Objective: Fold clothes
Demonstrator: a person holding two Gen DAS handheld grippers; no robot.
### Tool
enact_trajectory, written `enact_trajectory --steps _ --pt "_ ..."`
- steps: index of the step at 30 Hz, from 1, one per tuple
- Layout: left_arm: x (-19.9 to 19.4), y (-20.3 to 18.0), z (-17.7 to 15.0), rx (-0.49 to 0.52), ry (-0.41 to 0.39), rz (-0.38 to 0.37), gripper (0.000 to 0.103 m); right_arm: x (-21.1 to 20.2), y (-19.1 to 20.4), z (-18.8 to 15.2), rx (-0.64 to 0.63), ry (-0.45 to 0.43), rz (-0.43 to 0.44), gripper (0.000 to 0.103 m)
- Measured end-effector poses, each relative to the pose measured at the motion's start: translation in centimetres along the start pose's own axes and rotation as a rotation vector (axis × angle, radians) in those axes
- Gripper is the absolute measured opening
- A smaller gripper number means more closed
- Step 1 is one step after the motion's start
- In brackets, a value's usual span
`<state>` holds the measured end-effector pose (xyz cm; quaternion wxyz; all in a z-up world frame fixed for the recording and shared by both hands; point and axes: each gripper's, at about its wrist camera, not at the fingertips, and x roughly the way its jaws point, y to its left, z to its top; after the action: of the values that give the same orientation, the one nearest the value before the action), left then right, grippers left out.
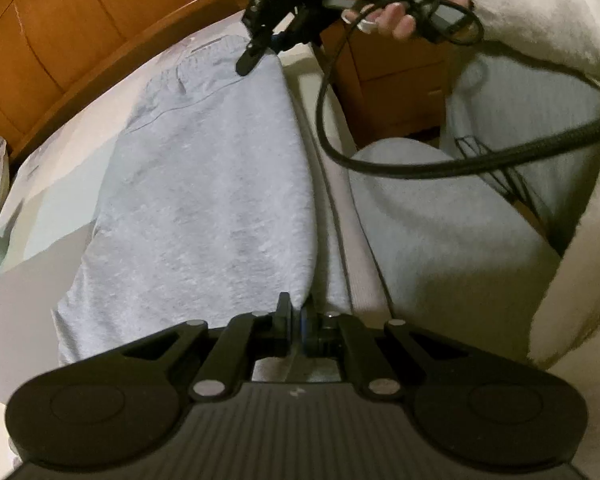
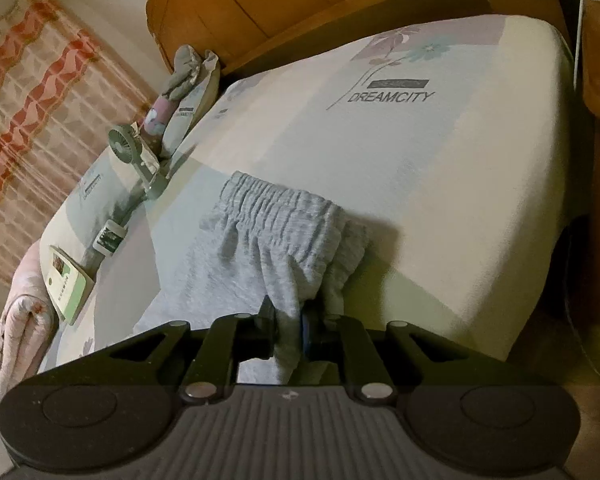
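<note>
looks like you're still early on: the grey sweatpants (image 1: pixel 204 184) lie lengthwise on the bed (image 2: pixel 440 184), seemingly folded leg over leg. your right gripper (image 2: pixel 288 322) fingers pinch the elastic waistband (image 2: pixel 276 204). your left gripper (image 1: pixel 296 316) fingers are pressed together on the hem end, so the crosswise folds are still left.

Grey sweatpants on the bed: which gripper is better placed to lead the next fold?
Probably the right gripper: it pinches the gathered waistband of the grey sweatpants, free to carry over. The left gripper is shut at the cloth's edge.
</note>
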<state>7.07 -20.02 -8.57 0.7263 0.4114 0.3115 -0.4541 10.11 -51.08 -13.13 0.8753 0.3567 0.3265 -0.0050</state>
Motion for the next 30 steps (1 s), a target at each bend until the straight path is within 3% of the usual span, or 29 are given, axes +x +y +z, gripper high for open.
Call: enact_trajectory --steps 3,5,6,9,12,17,22,27,30 --pt "-0.5 0.1 0.2 -0.020 0.002 -0.006 0.006 -1.0 0.7 0.0 -0.040 -0.014 -0.039 0.028" --pt "-1.4 0.1 -0.1 -0.031 -0.004 -0.011 0.014 -2.1 1.1 0.0 -0.069 -0.036 -0.074 0.045" --pt "-1.9 0.1 -0.3 -0.036 -0.009 -0.012 0.014 -2.8 1.3 0.0 -0.080 -0.049 -0.088 0.047" --pt "-4.0 0.7 -0.9 -0.059 -0.022 -0.009 0.014 -4.6 2.0 0.0 -0.120 -0.087 -0.109 0.048" --pt "-5.7 2.6 -1.4 -0.115 -0.031 0.047 0.014 -5.6 3.4 -0.1 -0.173 -0.107 -0.083 0.052" --pt "-4.3 5.7 -1.2 -0.266 -0.030 0.179 0.016 -3.4 7.4 -1.9 -0.310 -0.007 -0.004 0.057" --pt "-1.0 5.8 -1.9 -0.372 0.012 0.137 0.016 -0.2 8.8 -5.4 -0.466 0.100 -0.088 0.059" --pt "-0.5 4.1 -3.9 -0.431 0.029 0.128 0.017 -0.9 8.6 -6.5 -0.534 0.119 -0.112 0.061" --pt "-1.8 4.5 -4.0 -0.466 0.017 0.146 0.030 -1.1 9.8 -6.0 -0.532 0.126 -0.130 0.062"
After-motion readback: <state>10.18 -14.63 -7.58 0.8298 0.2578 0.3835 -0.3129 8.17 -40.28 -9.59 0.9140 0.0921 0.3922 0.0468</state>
